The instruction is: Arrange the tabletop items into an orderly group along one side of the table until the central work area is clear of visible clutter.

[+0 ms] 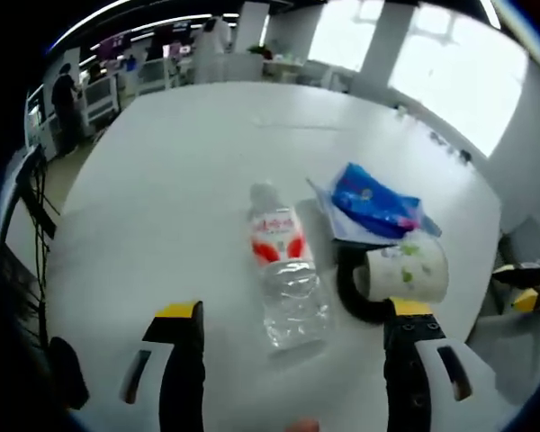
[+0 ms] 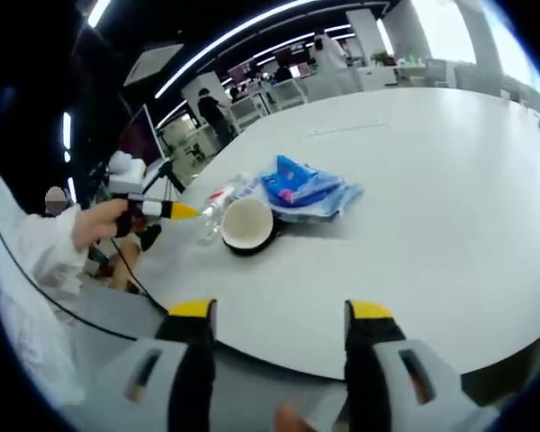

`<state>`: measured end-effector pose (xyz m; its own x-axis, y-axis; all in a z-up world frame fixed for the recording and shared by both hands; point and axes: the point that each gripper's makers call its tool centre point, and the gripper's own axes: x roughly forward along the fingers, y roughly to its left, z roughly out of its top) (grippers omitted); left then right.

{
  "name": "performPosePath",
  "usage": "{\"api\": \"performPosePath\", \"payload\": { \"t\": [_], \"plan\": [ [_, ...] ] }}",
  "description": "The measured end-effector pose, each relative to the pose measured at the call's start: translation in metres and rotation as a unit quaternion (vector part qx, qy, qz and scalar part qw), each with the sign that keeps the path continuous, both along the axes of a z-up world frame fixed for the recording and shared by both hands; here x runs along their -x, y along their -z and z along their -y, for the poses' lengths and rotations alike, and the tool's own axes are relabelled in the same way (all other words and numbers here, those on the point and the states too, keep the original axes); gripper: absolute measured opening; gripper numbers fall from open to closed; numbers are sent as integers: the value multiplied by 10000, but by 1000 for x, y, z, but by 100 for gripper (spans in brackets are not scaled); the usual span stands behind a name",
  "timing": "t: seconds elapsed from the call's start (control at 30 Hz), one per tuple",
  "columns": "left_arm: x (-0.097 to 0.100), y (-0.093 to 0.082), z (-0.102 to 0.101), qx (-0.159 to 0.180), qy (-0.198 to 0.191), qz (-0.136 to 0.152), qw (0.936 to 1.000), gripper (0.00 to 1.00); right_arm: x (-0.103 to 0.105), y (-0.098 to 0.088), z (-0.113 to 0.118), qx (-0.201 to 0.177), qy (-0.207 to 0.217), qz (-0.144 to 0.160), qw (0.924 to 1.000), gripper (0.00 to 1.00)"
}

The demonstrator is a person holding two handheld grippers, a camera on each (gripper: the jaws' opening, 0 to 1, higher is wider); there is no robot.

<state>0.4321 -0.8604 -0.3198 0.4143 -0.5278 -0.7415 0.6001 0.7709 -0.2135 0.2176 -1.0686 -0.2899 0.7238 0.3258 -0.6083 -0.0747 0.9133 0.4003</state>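
On the white tabletop [image 1: 162, 180], our left tool [image 1: 292, 335] hangs spread either side of the lying bottle [image 1: 285, 270]; we should close squarely on its body. Right of it sit the tipped mug [image 1: 405, 270] and blue packet [image 1: 371, 200]. Our right tool [image 2: 277, 337] is spread, holding nothing.

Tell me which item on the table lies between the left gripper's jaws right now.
The clear water bottle with the red label, lying on its side. The mug sits off by one jaw, and the blue packet lies farther beyond.
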Motion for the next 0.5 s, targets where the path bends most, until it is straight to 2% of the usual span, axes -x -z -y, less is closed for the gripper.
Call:
{"api": "performPosePath", "payload": {
  "t": [0.5],
  "plan": [
    [-18, 4, 4, -225, -186, -152, 9995, 77, -1, 2, -2, -42, 14, -35, 10000, 55]
  ]
}}
